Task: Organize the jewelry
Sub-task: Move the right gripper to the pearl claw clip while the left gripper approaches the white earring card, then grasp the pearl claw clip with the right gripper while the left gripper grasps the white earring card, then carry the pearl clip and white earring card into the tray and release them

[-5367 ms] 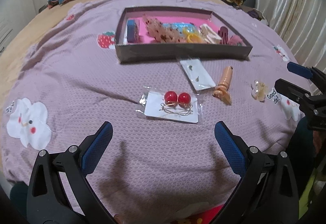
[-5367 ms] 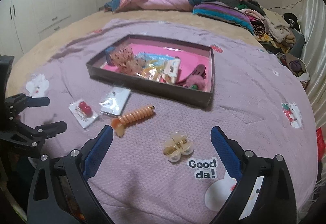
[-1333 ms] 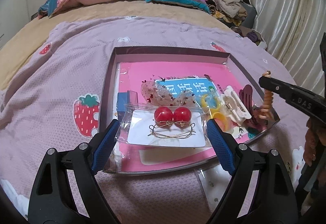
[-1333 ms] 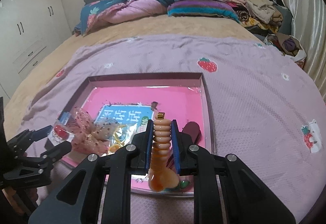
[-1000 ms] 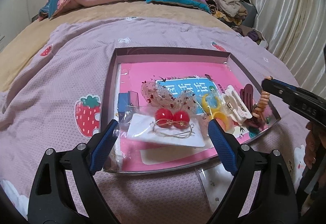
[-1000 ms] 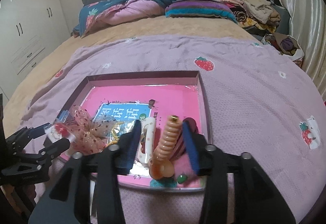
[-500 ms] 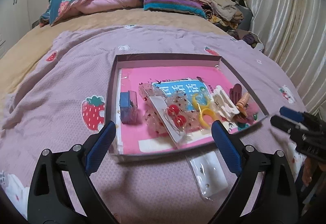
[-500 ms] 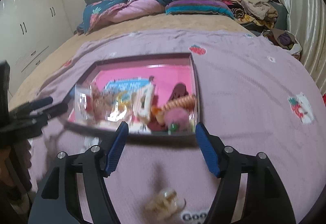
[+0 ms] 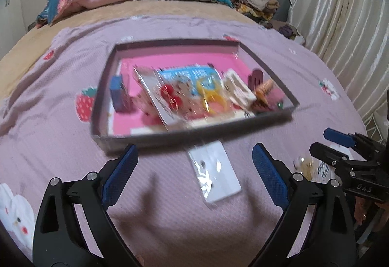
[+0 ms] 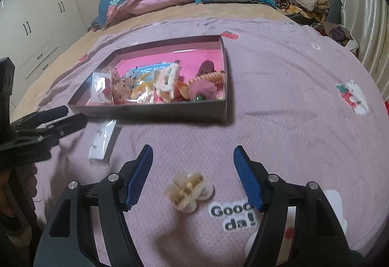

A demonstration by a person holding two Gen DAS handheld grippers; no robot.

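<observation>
The left tool (image 9: pixel 194 172) hangs with its jaws spread wide and nothing between them, above a flat earring card in clear wrap (image 9: pixel 214 174) that lies on the purple bedspread (image 9: pixel 170 218) just in front of the grey tray (image 9: pixel 194 137); the right tool (image 10: pixel 193 177) is likewise released and empty, its blue pads either side of a pale hair claw (image 10: pixel 188 190) that rests on the bedspread beside the "Good da!" print (image 10: pixel 233 216).

The tray already holds the red-bead earring card (image 9: pixel 167 99), a yellow ring (image 9: pixel 211 94), a white clip (image 9: pixel 239 89), an orange spiral tie (image 10: pixel 206 78) and a pink pompom (image 10: pixel 203 90) — so, as I judge it, two loose pieces remain: the card and the claw.

For the claw, lower the right tool until the pads bracket its body rather than its prongs; close gently, since it looks brittle and could skid out sideways. For the card, the left tool needs a shallow approach — a thin flat sheet on soft cloth gives little edge to catch; pinching one short end along with a slight press into the bedspread should lift it. Carry each over the near wall of the tray before letting go; the near side is crowded, so aim for the open pink floor (image 9: pixel 184 60) at the back.
</observation>
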